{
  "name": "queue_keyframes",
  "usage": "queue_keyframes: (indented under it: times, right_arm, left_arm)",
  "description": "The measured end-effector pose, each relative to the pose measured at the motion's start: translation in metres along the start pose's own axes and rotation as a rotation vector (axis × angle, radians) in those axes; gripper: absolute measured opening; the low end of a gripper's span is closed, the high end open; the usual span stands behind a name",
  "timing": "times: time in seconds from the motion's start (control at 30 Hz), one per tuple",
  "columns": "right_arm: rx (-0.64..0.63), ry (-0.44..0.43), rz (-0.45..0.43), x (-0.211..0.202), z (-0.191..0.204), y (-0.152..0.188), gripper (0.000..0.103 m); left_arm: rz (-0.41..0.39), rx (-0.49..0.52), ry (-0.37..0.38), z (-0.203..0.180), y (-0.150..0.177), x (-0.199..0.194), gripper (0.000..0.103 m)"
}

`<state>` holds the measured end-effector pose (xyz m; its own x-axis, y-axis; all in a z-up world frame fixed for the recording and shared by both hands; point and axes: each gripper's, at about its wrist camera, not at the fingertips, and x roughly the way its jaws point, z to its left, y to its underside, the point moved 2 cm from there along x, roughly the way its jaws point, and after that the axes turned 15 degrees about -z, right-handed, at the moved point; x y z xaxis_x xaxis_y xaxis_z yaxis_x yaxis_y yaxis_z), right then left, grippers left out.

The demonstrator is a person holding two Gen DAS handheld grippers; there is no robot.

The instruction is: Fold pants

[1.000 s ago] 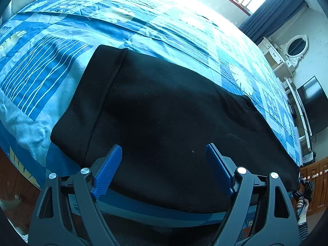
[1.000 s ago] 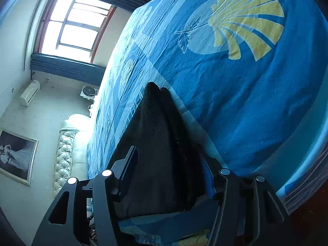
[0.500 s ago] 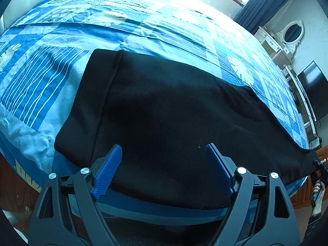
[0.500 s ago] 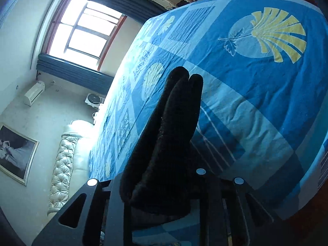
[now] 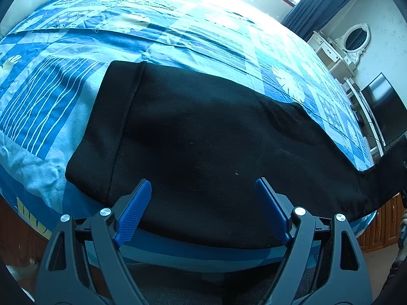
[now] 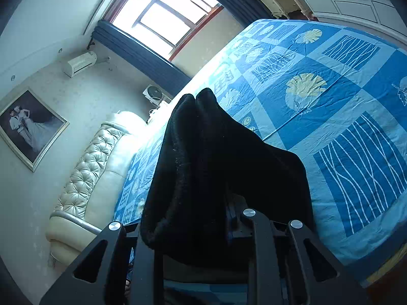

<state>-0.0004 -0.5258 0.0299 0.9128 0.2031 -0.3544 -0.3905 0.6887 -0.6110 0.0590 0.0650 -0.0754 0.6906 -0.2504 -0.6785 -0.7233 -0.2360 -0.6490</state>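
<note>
Black pants (image 5: 198,139) lie flat along the near edge of a bed with a blue patterned cover (image 5: 178,30), waistband to the left. My left gripper (image 5: 203,203) is open and empty, hovering over the pants' near edge. At the far right the leg end (image 5: 389,170) is lifted off the bed. In the right wrist view my right gripper (image 6: 203,216) is shut on that leg end of the pants (image 6: 211,152), which drapes over the fingers and hides them.
A padded cream headboard (image 6: 94,172) stands at one end of the bed. A dresser with an oval mirror (image 5: 353,40) and a dark TV (image 5: 384,109) stand against the far wall. A window (image 6: 165,15) is behind the bed.
My right gripper has shut on the leg end and lifted it up off the bed. The left gripper stays open over the pants, slightly raised.
</note>
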Motion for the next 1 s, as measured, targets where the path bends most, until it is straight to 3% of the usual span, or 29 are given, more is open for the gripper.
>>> queue_keyframes:
  times: [0.57, 0.87, 1.0]
  right_arm:
    - [-0.416, 0.217, 0.241, 0.121, 0.060, 0.152, 0.023]
    - [-0.538, 0.261, 0.289, 0.138, 0.077, 0.194, 0.023]
    - [-0.563, 0.265, 0.292, 0.138, 0.081, 0.203, 0.028]
  left_arm:
    - [0.015, 0.046, 0.027, -0.022, 0.009, 0.000, 0.083]
    - [0.018, 0.048, 0.027, -0.023, 0.010, 0.002, 0.083]
    - [0.020, 0.051, 0.027, -0.024, 0.010, 0.002, 0.083]
